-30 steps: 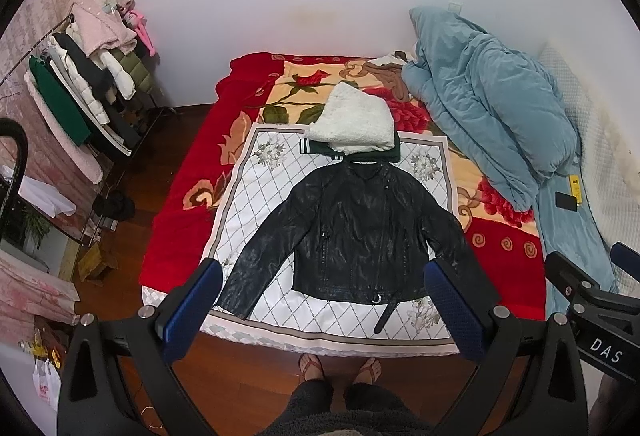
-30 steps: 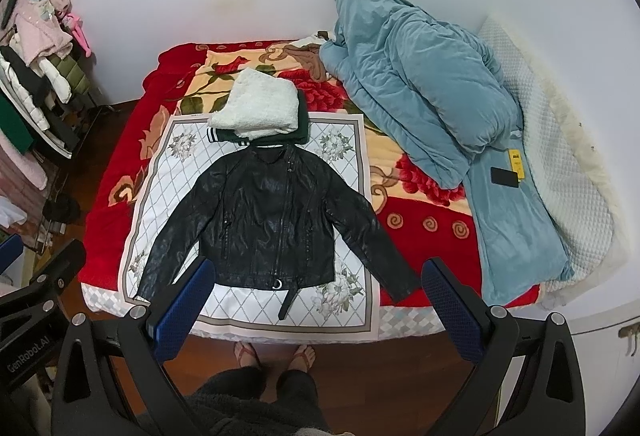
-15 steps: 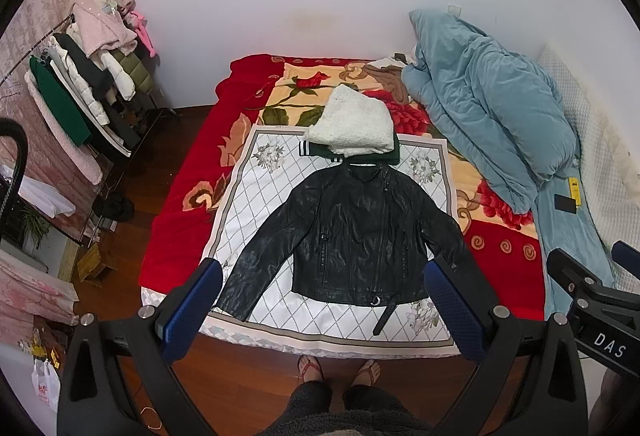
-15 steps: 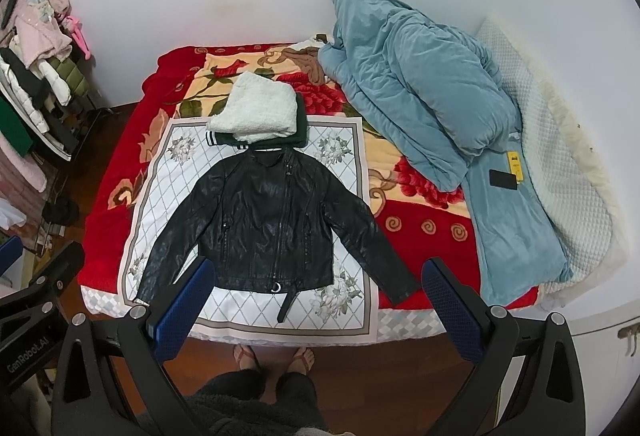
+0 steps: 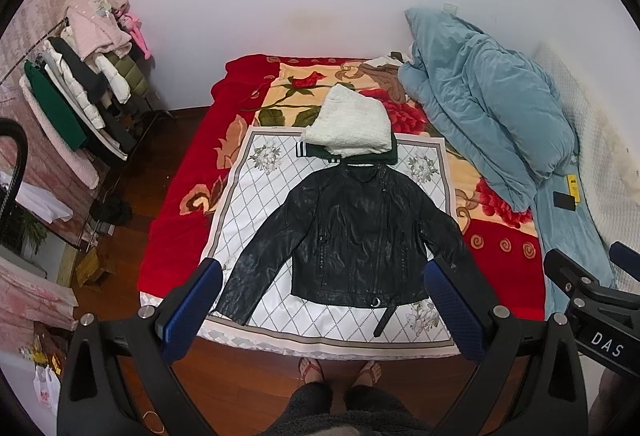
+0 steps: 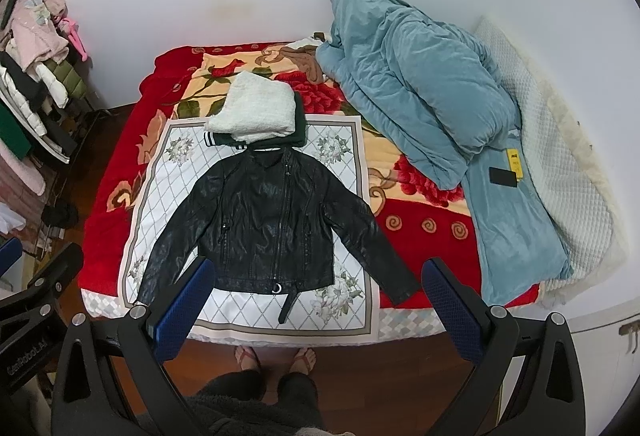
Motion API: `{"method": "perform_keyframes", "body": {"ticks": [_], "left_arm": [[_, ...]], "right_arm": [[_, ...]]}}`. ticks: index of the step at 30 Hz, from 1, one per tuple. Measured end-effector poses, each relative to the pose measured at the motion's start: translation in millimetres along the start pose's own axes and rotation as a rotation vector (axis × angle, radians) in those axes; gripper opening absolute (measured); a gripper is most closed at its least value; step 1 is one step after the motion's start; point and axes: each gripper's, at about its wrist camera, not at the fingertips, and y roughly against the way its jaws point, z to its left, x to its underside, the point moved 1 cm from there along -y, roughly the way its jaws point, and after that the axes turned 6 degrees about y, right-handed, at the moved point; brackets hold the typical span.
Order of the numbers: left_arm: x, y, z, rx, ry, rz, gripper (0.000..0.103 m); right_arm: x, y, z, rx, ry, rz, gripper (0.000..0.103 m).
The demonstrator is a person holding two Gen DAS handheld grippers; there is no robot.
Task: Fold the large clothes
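A black leather jacket (image 5: 356,236) lies spread flat, front up, sleeves out, on a white diamond-patterned cloth (image 5: 256,204) near the foot of the bed; it also shows in the right wrist view (image 6: 272,224). My left gripper (image 5: 320,312) is open and empty, held high above the bed's front edge. My right gripper (image 6: 316,312) is open and empty too, at similar height. Behind the jacket's collar sits a folded white fleecy garment (image 5: 352,128) on a folded dark green one (image 5: 384,156).
A red floral blanket (image 5: 180,172) covers the bed. A blue duvet (image 6: 416,84) is heaped at the right, with a black phone (image 6: 502,177) on it. A clothes rack (image 5: 76,104) stands at the left. My feet (image 5: 340,372) stand on the wooden floor.
Both grippers have risen slightly and drawn back a little; the jacket looks a bit smaller and farther. Nothing on the bed has moved.
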Motion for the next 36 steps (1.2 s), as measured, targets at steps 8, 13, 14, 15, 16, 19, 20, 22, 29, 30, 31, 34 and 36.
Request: {"method": "perform_keyframes", "body": {"ticks": [8, 13, 14, 15, 16, 19, 20, 22, 29, 30, 31, 34, 36], "left_arm": [[-29, -73, 1, -0.035, -0.044, -0.152, 0.103], [-22, -165, -1, -0.048, -0.063, -0.098, 0.103], [-18, -184, -2, -0.057, -0.065, -0.084, 0.103], [-16, -203, -5, -0.067, -0.066, -0.070, 0.103], [-14, -232, -10, -0.085, -0.070, -0.042, 0.103], [-1, -283, -21, -0.123, -0.061, -0.001, 0.103], [3, -301, -25, -0.147, -0.059, 0.023, 0.103], [15, -341, -36, -0.181, -0.048, 0.075, 0.103], [68, -467, -82, -0.255, -0.008, 0.251, 0.103], [80, -488, -94, -0.263, -0.012, 0.273, 0.103], [87, -500, -101, -0.270, -0.017, 0.287, 0.103], [117, -547, -136, -0.274, -0.045, 0.340, 0.103], [130, -566, -153, -0.277, -0.081, 0.363, 0.103]], "right_arm": [[-9, -70, -24, -0.005, -0.123, 0.019, 0.103], [11, -176, -56, 0.036, -0.305, 0.111, 0.099], [16, -198, -64, 0.039, -0.336, 0.137, 0.087], [23, -222, -73, 0.037, -0.370, 0.164, 0.076], [32, -248, -83, 0.036, -0.409, 0.192, 0.075], [64, -320, -111, -0.007, -0.525, 0.257, 0.075], [74, -342, -119, -0.021, -0.567, 0.280, 0.075], [105, -395, -142, -0.098, -0.695, 0.314, 0.075], [233, -549, -205, -0.191, -1.146, 0.412, 0.075], [251, -563, -212, -0.179, -1.195, 0.416, 0.075], [263, -574, -217, -0.164, -1.228, 0.423, 0.075], [301, -616, -236, -0.120, -1.338, 0.421, 0.075], [320, -640, -243, -0.121, -1.418, 0.430, 0.075]]}}
